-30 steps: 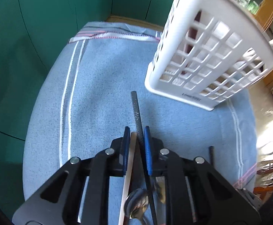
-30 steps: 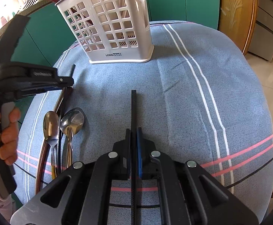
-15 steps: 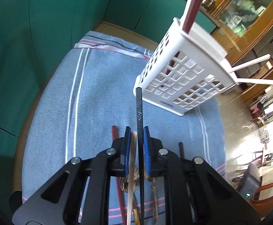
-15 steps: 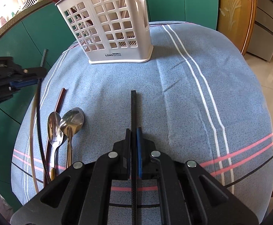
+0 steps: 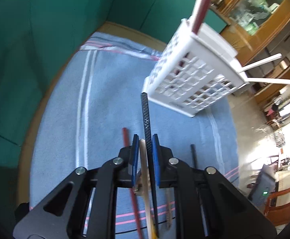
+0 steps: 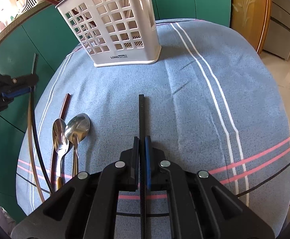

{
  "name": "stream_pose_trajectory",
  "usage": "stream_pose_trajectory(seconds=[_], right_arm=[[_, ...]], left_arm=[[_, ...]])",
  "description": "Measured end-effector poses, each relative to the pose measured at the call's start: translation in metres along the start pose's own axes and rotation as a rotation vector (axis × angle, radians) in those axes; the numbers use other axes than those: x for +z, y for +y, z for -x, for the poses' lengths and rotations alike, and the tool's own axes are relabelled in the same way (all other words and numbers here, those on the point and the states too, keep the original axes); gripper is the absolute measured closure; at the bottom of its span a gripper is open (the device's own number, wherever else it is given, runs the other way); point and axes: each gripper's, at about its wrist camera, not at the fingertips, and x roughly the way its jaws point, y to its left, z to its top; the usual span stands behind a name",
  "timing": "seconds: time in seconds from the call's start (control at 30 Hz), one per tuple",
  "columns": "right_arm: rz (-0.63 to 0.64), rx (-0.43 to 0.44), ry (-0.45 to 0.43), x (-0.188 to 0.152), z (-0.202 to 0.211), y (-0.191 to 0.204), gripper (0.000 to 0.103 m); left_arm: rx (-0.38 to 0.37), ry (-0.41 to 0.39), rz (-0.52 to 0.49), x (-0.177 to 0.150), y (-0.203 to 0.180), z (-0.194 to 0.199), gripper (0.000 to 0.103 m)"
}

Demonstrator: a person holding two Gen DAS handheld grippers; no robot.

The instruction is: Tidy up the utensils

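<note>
A white lattice utensil basket (image 5: 192,75) (image 6: 115,25) stands at the far side of the blue cloth, with a dark red chopstick (image 5: 201,6) and white sticks in it. My left gripper (image 5: 145,145) is shut on a black chopstick (image 5: 146,117) and a pale wooden chopstick (image 5: 143,159), held in the air above the cloth; it also shows in the right wrist view (image 6: 15,87). My right gripper (image 6: 141,145) is shut on another black chopstick (image 6: 141,117) low over the cloth. Two spoons (image 6: 73,131) and a dark red chopstick (image 6: 64,107) lie on the cloth at left.
The round table carries a blue cloth (image 6: 194,103) with white and pink stripes. Green cabinets (image 5: 45,20) stand behind it and wooden furniture (image 6: 246,12) at right. Below my left gripper lie the red chopstick (image 5: 126,137) and my right gripper's black one (image 5: 192,153).
My left gripper has risen from the cloth with the black and wooden chopsticks and moved back, leaving the red chopstick beside the spoons. My right gripper has not moved.
</note>
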Motion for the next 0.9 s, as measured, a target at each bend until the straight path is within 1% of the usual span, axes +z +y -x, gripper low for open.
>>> stream_pose_trajectory(seconds=[0.13, 0.2, 0.23, 0.27, 0.33, 0.47, 0.53, 0.63, 0.7, 0.77, 0.87, 0.9], right_arm=[[-0.003, 0.008, 0.003, -0.001, 0.001, -0.001, 0.097], [-0.003, 0.007, 0.002, -0.001, 0.001, 0.000, 0.096], [-0.002, 0.004, 0.001, -0.001, 0.001, 0.000, 0.096], [-0.001, 0.001, -0.001, -0.001, 0.001, 0.001, 0.096], [0.002, -0.006, -0.002, -0.001, 0.002, 0.002, 0.096], [0.001, -0.006, 0.000, 0.000, 0.002, 0.001, 0.096], [0.003, -0.008, 0.004, 0.000, 0.002, 0.002, 0.096], [0.008, -0.021, 0.014, 0.004, 0.000, 0.004, 0.096], [0.025, -0.055, 0.020, 0.009, -0.002, 0.007, 0.093], [0.049, -0.083, 0.023, 0.015, -0.003, 0.011, 0.083], [0.083, -0.117, 0.033, 0.026, -0.008, 0.016, 0.080], [0.090, -0.124, 0.037, 0.028, -0.009, 0.016, 0.080]], left_arm=[[0.034, 0.031, 0.013, -0.003, 0.019, -0.003, 0.088], [0.024, 0.031, 0.020, -0.003, 0.026, -0.001, 0.088], [0.018, 0.015, 0.027, -0.002, 0.029, 0.003, 0.086], [0.018, -0.002, 0.022, -0.001, 0.030, 0.007, 0.079], [0.019, -0.017, 0.011, 0.000, 0.030, 0.012, 0.070], [0.050, -0.014, 0.017, 0.004, 0.034, 0.011, 0.070], [0.080, -0.002, 0.030, 0.005, 0.041, 0.006, 0.070], [0.130, 0.046, 0.056, 0.005, 0.055, -0.008, 0.070], [0.155, 0.069, 0.053, 0.006, 0.059, -0.017, 0.070], [0.189, 0.090, 0.038, 0.010, 0.058, -0.027, 0.070], [0.245, 0.129, 0.005, 0.015, 0.054, -0.042, 0.070], [0.263, 0.145, -0.006, 0.016, 0.052, -0.046, 0.073]])
